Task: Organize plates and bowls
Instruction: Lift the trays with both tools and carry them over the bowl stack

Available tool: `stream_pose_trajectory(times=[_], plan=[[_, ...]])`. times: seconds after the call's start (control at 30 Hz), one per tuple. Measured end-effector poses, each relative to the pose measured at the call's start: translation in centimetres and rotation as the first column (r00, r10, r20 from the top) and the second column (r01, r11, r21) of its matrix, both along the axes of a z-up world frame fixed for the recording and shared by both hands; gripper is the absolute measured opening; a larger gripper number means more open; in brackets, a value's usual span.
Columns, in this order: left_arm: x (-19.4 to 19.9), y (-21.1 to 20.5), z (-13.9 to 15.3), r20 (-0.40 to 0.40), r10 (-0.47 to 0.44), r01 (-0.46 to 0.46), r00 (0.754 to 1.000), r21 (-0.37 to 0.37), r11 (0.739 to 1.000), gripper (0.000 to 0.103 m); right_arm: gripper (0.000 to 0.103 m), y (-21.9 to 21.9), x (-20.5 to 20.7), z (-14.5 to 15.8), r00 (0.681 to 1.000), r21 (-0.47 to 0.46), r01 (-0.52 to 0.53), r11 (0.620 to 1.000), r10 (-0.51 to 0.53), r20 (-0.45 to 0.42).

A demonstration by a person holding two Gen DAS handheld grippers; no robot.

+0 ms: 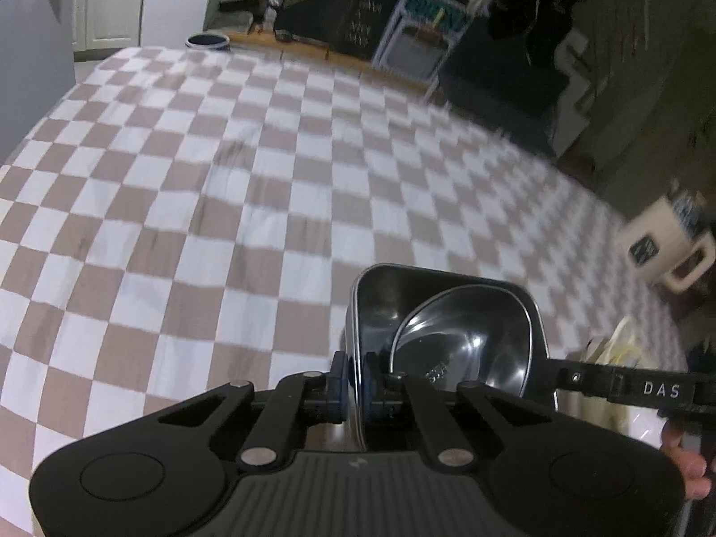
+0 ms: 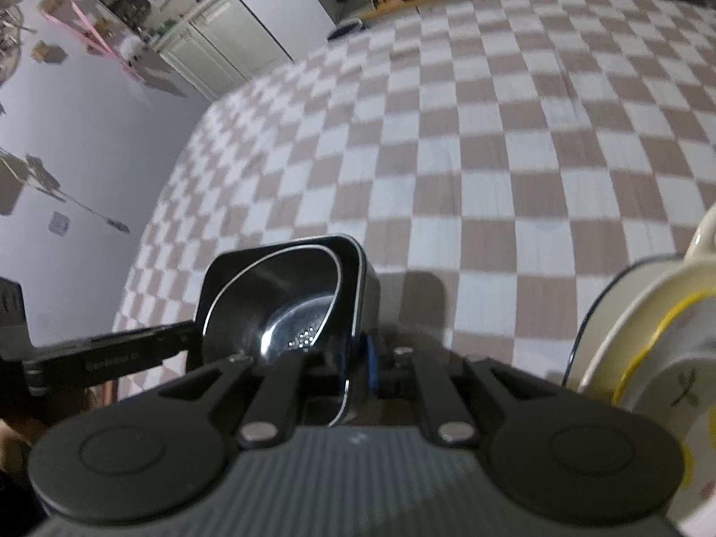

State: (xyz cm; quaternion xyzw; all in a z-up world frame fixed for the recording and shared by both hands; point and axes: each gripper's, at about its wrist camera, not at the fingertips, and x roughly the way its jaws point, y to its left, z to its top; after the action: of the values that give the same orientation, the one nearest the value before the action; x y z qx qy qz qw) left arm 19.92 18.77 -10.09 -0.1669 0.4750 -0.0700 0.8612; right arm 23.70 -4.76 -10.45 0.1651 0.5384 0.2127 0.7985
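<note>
Two wrist fisheyes, each angled steeply down over its own gripper onto the checkered desk (image 1: 223, 206).

Left view sits very near the square metal tray (image 1: 371, 313), gripped at 6 o'clock, with the other gripper entering at 4 o'clock. Right view holds the same tray (image 2: 286, 268) at 7 o'clock, cream plates (image 2: 649, 340) at 4 o'clock. Both share tray, inner bowl (image 1: 465, 335) and cloth.

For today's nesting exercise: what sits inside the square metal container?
A round steel bowl sits tilted inside the square metal container. The container's floor beneath the bowl is covered.
</note>
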Motion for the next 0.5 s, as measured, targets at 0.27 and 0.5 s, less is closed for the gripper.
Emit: stream_pose_trajectory(times=[0.27, 0.5], plan=[[-1.0, -1.7, 3.9, 0.104, 0.038, -0.033, 0.994, -0.052, 0.998, 0.008, 0.011, -2.7, -0.7, 3.8, 0.995, 0.061, 0.033, 0.998, -0.039, 0.094], [-2.4, -4.7, 6.7, 0.180, 0.021, 0.002, 0.983, -0.127, 0.992, 0.010, 0.011, -7.2, -2.4, 7.0, 0.984, 0.126, 0.095, 0.988, -0.112, 0.138]])
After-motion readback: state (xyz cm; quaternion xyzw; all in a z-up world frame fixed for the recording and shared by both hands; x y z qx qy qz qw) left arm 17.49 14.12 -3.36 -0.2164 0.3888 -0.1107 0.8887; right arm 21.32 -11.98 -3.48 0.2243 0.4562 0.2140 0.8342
